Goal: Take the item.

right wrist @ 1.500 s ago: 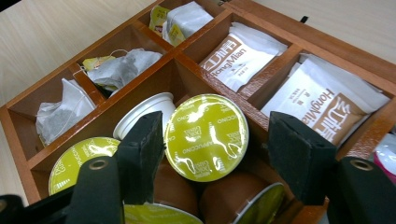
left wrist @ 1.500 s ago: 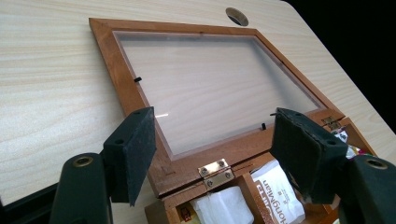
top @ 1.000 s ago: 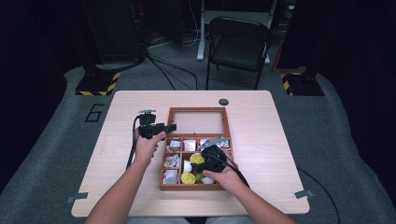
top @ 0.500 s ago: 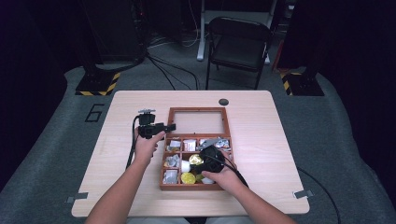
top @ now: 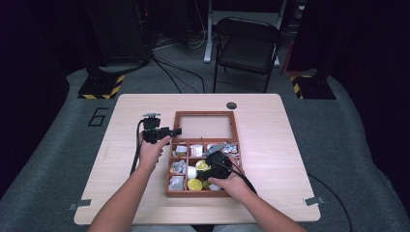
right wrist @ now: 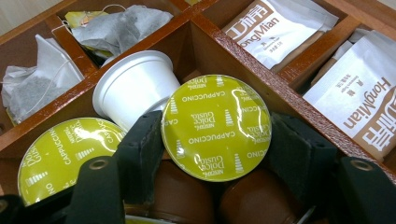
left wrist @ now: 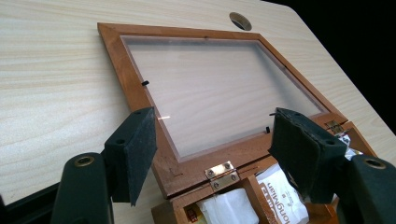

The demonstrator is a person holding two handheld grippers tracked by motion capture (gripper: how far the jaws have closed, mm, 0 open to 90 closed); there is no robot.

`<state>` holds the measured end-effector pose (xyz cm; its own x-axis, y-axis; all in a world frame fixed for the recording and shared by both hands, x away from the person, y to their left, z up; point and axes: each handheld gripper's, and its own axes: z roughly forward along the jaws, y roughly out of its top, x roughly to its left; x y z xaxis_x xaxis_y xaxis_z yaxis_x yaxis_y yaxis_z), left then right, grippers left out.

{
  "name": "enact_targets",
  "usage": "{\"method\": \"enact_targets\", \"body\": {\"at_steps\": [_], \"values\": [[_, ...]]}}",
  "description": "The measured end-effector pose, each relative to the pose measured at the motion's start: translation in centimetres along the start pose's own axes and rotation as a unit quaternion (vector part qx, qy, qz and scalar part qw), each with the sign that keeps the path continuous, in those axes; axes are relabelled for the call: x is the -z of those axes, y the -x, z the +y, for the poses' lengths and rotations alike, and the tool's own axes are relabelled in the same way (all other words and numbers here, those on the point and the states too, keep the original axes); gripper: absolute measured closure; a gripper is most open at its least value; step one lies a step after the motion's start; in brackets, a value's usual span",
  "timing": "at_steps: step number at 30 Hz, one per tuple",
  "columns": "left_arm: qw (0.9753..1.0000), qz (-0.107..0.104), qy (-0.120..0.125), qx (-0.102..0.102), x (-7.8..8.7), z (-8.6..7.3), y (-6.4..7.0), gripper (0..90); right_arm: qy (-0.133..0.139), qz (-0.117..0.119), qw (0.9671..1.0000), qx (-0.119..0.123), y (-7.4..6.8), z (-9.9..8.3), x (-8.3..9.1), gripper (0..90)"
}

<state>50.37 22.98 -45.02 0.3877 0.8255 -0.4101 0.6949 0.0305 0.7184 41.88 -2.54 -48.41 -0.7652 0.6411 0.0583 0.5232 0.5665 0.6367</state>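
So the right gripper (right wrist: 215, 144) has its two jaws closed on one green-lidded capsule (right wrist: 215, 126), down in the wooden box (top: 203, 193). I count two green lids, one white capsule (right wrist: 135, 84) on its side and two brown ones (right wrist: 254, 198) underneath. The left gripper (left wrist: 215, 144) hangs spread wide and empty over the open glass lid (left wrist: 210, 88).

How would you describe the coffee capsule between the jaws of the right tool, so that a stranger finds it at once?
Find the wooden box with compartments on the table, then its middle column, where the right tool reaches in. The capsule sits between its jaws, tilted, its green "Cappuccino" foil lid facing the camera. Its neighbours differ: one green-lidded capsule lies lower left, and a white capsule shows no lid.
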Motion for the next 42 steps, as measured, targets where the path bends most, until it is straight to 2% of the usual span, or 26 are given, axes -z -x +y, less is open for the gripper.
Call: {"method": "enact_targets", "body": {"at_steps": [12, 24, 42], "values": [[1.0, 0.001, 0.002, 0.007, 0.0, 0.0, 0.0, 31.6, 0.001, 0.003, 1.0, -0.004, 0.1, 0.0, 0.0, 36.6], [1.0, 0.001, 0.003, 0.008, 0.0, 0.0, -0.1, 31.7, 0.007, 0.011, 0.9998, -0.017, 0.3, 0.1, 0.5, 36.5], [0.9999, 0.002, 0.01, 0.014, 0.1, 0.1, -0.1, 31.8, 0.023, 0.016, 0.9996, 0.0, -0.1, 1.8, 2.8, 36.5]]}}
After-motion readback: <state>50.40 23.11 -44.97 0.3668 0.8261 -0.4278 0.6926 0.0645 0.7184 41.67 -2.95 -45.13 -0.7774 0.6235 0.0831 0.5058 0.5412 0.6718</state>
